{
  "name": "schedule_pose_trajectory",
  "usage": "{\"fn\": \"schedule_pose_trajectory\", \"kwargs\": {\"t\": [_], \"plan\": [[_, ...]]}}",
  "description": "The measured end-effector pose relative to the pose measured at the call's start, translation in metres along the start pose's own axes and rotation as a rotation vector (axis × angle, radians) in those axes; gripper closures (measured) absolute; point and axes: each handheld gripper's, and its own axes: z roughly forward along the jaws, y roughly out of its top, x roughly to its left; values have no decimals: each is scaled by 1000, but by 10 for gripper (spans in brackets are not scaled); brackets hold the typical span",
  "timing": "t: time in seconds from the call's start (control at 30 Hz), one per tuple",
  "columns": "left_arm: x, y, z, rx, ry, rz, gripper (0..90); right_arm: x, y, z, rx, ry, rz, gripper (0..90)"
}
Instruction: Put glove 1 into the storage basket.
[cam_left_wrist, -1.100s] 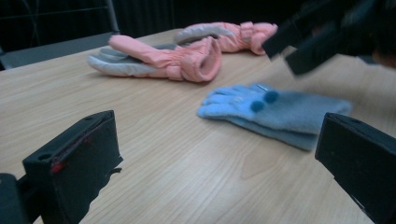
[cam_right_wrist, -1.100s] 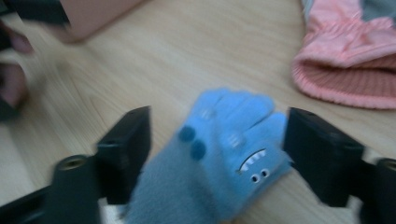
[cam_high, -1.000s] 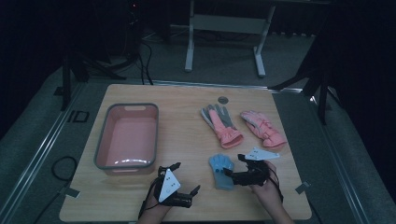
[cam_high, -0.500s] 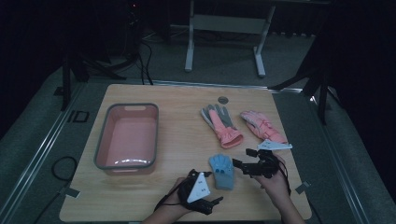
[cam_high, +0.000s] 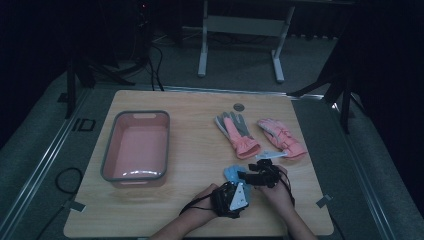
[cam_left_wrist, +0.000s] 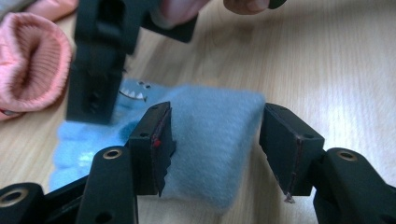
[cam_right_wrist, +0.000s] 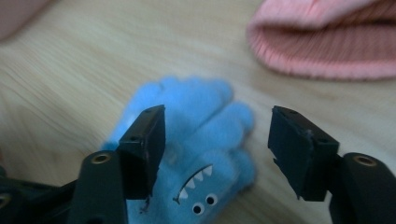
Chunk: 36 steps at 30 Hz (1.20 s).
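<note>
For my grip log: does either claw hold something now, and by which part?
Nothing is gripped yet. Both claws have been closing around the small blue fleece glove: left claw at its cuff, right claw over its fingers.

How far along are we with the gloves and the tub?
Nothing is in the pink tub yet. In hand: both grippers are at the blue glove, the left gripper and right gripper jaws have just been closing around it, not yet pinching. Left: the two pink gloves lie untouched on the table.
</note>
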Motion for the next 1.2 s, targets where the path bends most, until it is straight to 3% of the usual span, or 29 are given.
{"fn": "schedule_pose_trajectory", "kwargs": {"t": [0.13, 0.3, 0.6, 0.73, 0.83, 0.93, 1.03, 1.2], "plan": [[4, -5, 2, -8, -12, -70, 493, 6, -9, 7, 0, -23, -44, 359], [3, -6, 4, 14, 7, -73, 520, 13, -12, 8, -10, -25, -104, 505], [5, -10, 4, 1, 8, -90, 593, 17, -9, 10, 16, 21, -141, 664], [4, -10, 4, 6, 24, -99, 646, 16, -7, 11, 30, 65, -134, 770], [5, -8, 3, 16, 25, -113, 706, 16, -7, 12, 36, 98, -103, 797], [7, -8, 0, 11, 15, -144, 749, 17, -9, 12, 15, 95, -94, 807], [6, -9, -3, 13, 27, -132, 767, 18, -9, 10, -2, 91, -92, 813], [11, -9, -7, 21, 20, -147, 776, 18, -2, 6, -18, 116, -69, 817]]}}
